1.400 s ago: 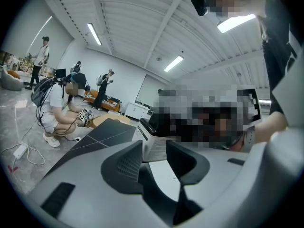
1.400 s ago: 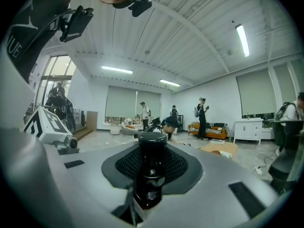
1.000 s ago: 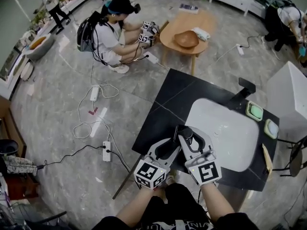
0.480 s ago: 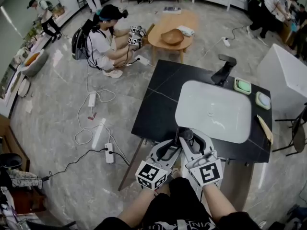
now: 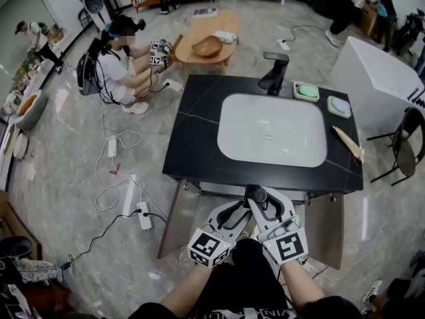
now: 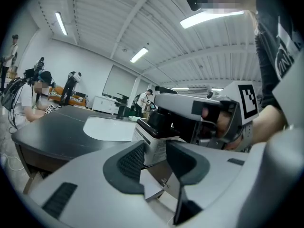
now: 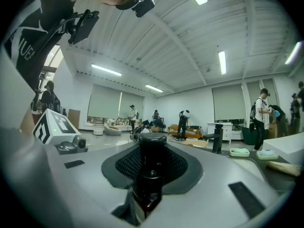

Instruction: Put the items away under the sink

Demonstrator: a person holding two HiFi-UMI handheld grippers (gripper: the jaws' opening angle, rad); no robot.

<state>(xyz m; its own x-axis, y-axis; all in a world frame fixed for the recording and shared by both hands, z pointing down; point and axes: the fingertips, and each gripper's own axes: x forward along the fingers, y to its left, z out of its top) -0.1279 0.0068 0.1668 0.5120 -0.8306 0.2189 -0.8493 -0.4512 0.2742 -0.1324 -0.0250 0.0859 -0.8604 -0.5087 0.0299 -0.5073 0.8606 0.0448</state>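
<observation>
A white-labelled bottle (image 6: 151, 145) with a black cap stands upright, its print unreadable. Fingers of the left gripper (image 6: 159, 152) clamp its body, and fingers of the right gripper (image 7: 152, 163) clamp its cap.

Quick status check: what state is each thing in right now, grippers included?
Bottle, capped, held off any surface.
Left gripper, fingers shut on the bottle's white body.
Right gripper, fingers shut on the bottle's black cap.
Faucet, no water running.
Sink, basin bare.
Cabinet doors, appear swung open.
</observation>
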